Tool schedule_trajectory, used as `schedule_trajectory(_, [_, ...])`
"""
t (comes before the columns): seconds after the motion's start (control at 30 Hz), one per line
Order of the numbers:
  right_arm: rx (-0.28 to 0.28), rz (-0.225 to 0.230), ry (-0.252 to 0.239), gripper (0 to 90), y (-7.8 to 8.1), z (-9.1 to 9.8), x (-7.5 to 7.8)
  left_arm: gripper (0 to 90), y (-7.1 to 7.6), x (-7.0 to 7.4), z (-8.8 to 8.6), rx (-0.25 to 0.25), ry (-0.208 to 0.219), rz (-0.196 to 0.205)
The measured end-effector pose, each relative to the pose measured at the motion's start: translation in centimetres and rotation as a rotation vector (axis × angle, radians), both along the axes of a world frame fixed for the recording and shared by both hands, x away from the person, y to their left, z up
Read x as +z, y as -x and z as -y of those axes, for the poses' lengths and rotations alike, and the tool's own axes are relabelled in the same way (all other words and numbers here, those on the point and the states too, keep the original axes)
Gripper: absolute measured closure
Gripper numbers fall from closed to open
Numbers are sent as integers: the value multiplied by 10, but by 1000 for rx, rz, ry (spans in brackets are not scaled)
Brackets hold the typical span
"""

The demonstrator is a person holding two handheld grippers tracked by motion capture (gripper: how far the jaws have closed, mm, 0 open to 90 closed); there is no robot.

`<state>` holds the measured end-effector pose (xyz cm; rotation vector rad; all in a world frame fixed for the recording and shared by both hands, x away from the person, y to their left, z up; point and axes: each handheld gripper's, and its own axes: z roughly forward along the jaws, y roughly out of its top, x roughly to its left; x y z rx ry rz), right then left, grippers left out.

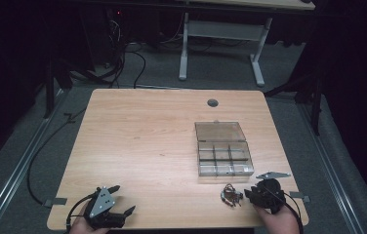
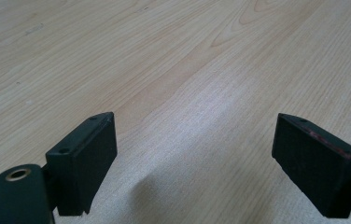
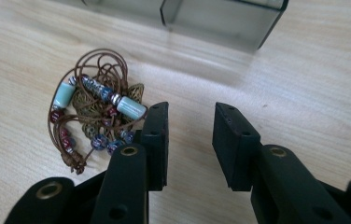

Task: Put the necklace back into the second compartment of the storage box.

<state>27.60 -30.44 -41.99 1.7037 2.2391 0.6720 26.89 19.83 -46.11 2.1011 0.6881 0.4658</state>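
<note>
A tangle of brown cord with pale blue, red and metal beads [image 3: 96, 109] lies on the wooden table near its front edge, also seen as a small bundle [image 1: 230, 194]. My right gripper [image 3: 191, 135] sits just right of it, open by a narrow gap with nothing between the jaws; its left jaw touches the cord's edge. In the high view the right gripper [image 1: 248, 194] points left at the beads. My left gripper [image 2: 194, 149] stands wide open over bare wood at the front left corner [image 1: 124, 199].
A clear plastic compartment box [image 1: 223, 155] with its lid laid back stands just beyond the beads; its near wall [image 3: 220, 16] shows ahead of the right gripper. A cable hole [image 1: 213, 103] sits at the table's far edge. Bare wood [image 1: 137, 141] spans the left half.
</note>
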Motion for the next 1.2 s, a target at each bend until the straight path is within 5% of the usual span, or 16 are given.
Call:
schedule_trajectory(0.93, [138,-306,125,589,-19,-15,13,144,1,0,0,-6,-5,2])
schedule_trajectory(1.2, [169,-361,157,531,-23,-20,16,143,1,0,1,-9,-8,2])
